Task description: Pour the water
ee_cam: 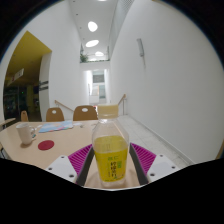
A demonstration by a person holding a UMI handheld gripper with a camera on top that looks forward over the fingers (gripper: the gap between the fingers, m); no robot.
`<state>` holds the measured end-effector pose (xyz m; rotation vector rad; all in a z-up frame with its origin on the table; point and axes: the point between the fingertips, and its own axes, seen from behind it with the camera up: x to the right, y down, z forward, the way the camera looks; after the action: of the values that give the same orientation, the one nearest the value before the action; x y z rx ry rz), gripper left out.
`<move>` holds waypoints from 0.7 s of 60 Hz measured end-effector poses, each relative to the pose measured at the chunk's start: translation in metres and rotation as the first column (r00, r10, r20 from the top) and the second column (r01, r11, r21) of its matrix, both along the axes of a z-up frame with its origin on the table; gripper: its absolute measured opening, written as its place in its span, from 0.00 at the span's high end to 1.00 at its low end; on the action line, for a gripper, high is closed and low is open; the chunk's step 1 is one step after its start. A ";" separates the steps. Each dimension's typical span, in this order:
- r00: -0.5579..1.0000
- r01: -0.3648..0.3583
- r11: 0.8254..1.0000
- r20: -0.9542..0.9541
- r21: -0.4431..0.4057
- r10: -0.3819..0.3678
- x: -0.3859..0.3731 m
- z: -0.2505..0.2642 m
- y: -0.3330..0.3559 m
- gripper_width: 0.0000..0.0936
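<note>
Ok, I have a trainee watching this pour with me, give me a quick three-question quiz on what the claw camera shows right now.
1. True or false: the bottle between the claw fingers holds a yellow liquid.
2. Multiple choice: what lies on the table beyond the claw, off to the left side? A) a red disc-like item B) a green plate C) a pair of scissors
3. Fill in: behind the table stand wooden ____.

Key: 1 true. 2 A, the red disc-like item lies there, with a white cup a little further back. 3 chairs.
</note>
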<state>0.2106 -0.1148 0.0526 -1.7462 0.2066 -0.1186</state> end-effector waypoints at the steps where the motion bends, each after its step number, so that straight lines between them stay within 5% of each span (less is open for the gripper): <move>1: 1.000 -0.012 1.000 0.003 0.011 0.012 0.000 0.000 0.004 0.24; 4: 0.999 -0.041 0.999 -0.002 0.020 0.041 -0.002 -0.003 0.010 0.48; 16: 1.000 0.002 1.000 0.027 0.026 -0.003 -0.005 -0.005 0.010 0.67; 25: 0.998 0.013 1.000 0.062 -0.001 -0.013 -0.007 0.003 0.012 0.69; 33: 0.916 0.003 1.000 0.401 -0.017 0.004 -0.041 0.069 0.036 0.69; 42: 0.624 -0.073 0.997 0.779 -0.017 0.059 -0.139 0.152 0.091 0.69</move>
<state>0.0716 -0.0235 0.2048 -1.5280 -0.5078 -0.8120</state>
